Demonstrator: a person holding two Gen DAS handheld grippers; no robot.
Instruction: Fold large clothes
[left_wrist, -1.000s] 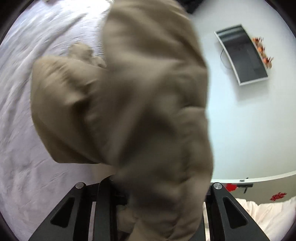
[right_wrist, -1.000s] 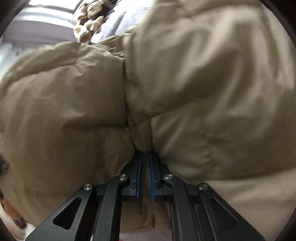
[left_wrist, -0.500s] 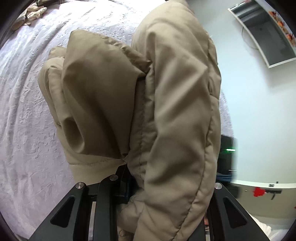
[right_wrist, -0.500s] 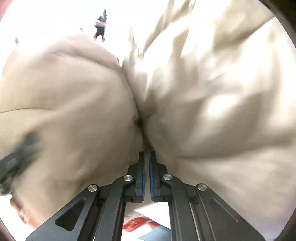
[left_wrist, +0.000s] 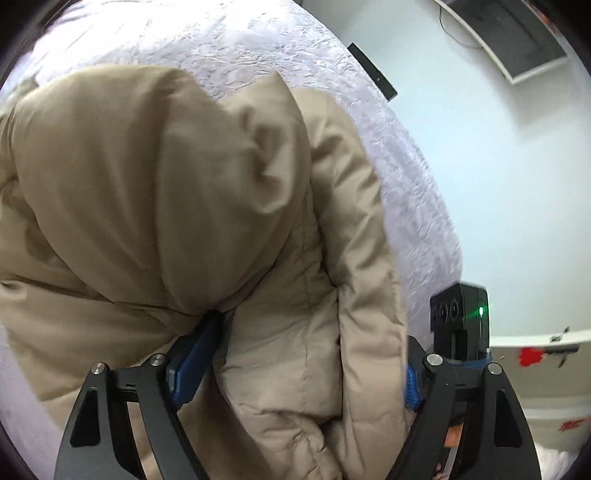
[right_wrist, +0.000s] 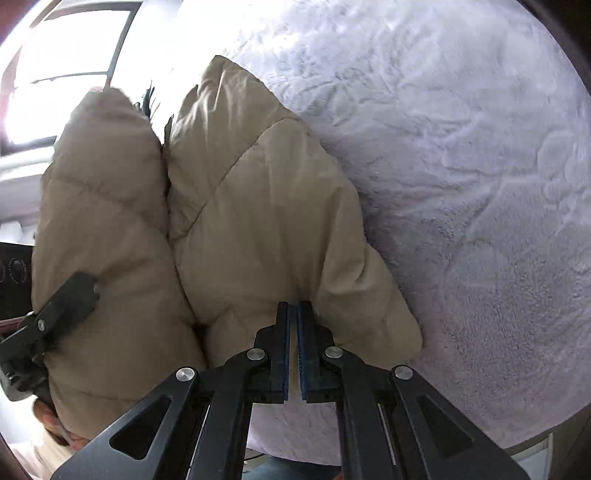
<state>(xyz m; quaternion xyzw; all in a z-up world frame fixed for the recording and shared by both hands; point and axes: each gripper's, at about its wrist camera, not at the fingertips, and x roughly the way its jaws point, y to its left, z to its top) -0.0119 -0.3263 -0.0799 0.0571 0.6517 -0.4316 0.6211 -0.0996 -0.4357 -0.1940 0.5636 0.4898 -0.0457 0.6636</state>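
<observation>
The jacket (left_wrist: 177, 206) lies bunched on a white bedspread (right_wrist: 461, 166), the left gripper (left_wrist: 295, 354) spread wide around its folds, the right gripper (right_wrist: 293, 317) pinched on its edge; only the right view shows a bright window (right_wrist: 70, 48)

white textured bedspread (right_wrist: 461, 166), pale wall (left_wrist: 480, 166), wall-mounted screen (left_wrist: 517, 33), bright window (right_wrist: 66, 66)

Jacket (right_wrist: 258, 221) on bedspread (right_wrist: 461, 184)
</observation>
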